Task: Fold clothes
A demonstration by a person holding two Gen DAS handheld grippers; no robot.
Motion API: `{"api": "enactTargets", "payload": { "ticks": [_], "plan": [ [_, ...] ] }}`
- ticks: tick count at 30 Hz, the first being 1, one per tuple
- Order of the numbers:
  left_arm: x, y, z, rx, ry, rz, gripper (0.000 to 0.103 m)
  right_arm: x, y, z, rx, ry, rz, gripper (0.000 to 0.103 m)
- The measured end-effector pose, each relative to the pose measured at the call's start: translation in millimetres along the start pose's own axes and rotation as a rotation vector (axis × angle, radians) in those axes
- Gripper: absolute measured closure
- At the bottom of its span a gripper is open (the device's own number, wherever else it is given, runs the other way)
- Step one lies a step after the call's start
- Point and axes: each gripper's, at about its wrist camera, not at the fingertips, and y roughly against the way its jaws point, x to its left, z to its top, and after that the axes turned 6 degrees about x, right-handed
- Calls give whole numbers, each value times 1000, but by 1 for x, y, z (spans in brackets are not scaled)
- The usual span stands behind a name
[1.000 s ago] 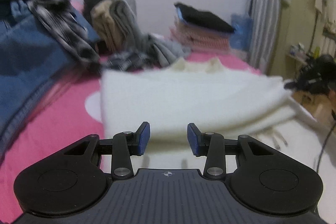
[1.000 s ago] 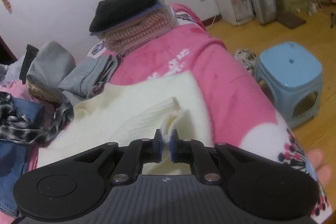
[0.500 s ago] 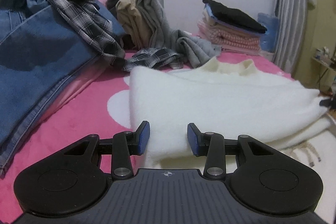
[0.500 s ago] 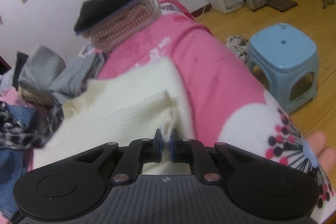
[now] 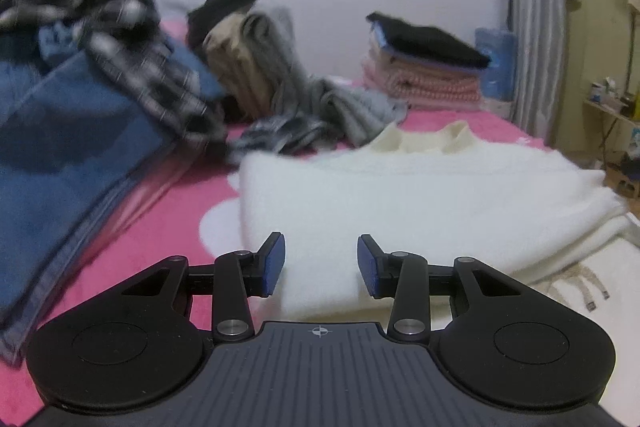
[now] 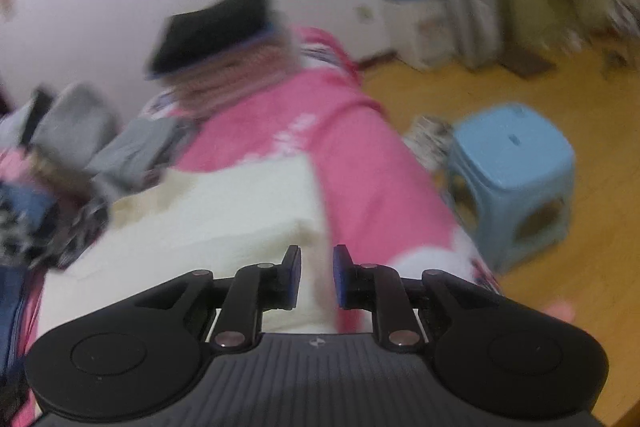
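Bed (image 5: pixel 168 227) under pink blanket, cream sweater (image 5: pixel 400 195) atop, blue stool (image 6: pixel 516 171) beside; both jaws apart, empty.

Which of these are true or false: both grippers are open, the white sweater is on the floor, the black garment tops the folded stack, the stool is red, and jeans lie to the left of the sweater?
1. Both grippers are open. True: the left gripper and the right gripper each show a gap with nothing between the fingers.
2. The white sweater is on the floor. False: it lies on the pink bedspread.
3. A black garment tops the folded stack. True.
4. The stool is red. False: it is light blue.
5. Jeans lie left of the sweater. True, in the left wrist view.
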Motion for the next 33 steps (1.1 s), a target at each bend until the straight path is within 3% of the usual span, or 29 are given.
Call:
{"api": "enactTargets", "payload": {
  "ticks": [5, 8, 11, 14, 17, 18, 21, 24, 28, 33],
  "plan": [
    [-13, -8, -2, 19, -43, -12, 63, 61, -16, -8, 24, 308, 26, 86],
    [-18, -18, -9, 67, -77, -1, 63, 64, -50, -23, 121, 405, -50, 88],
    [-16, -18, -11, 66, -82, -7, 63, 62, -49, -17, 124, 370, -53, 88],
    [-16, -18, -12, 66, -83, -9, 63, 76, -35, -8, 47, 414, -39, 88],
    [-18, -19, -14, 65, -73, -2, 62, 71, -58, -2, 67, 412, -91, 89],
    [-18, -19, -15, 63, -72, -3, 62, 61, -72, 0, 92, 395, -124, 90],
    [-17, -16, -14, 59, -62, -13, 62, 39, -75, 12, 97, 206, -74, 96],
    [-6, -3, -9, 36, 6, -52, 63, 59, -53, 18, 39, 211, -85, 94],
    [9, 18, -6, -13, 58, -38, 62, 113, -42, 18, 29, 317, 76, 94],
    [17, 2, -15, 67, 85, -16, 63, 210, -63, -6, 112, 561, 333, 94]
  ]
}}
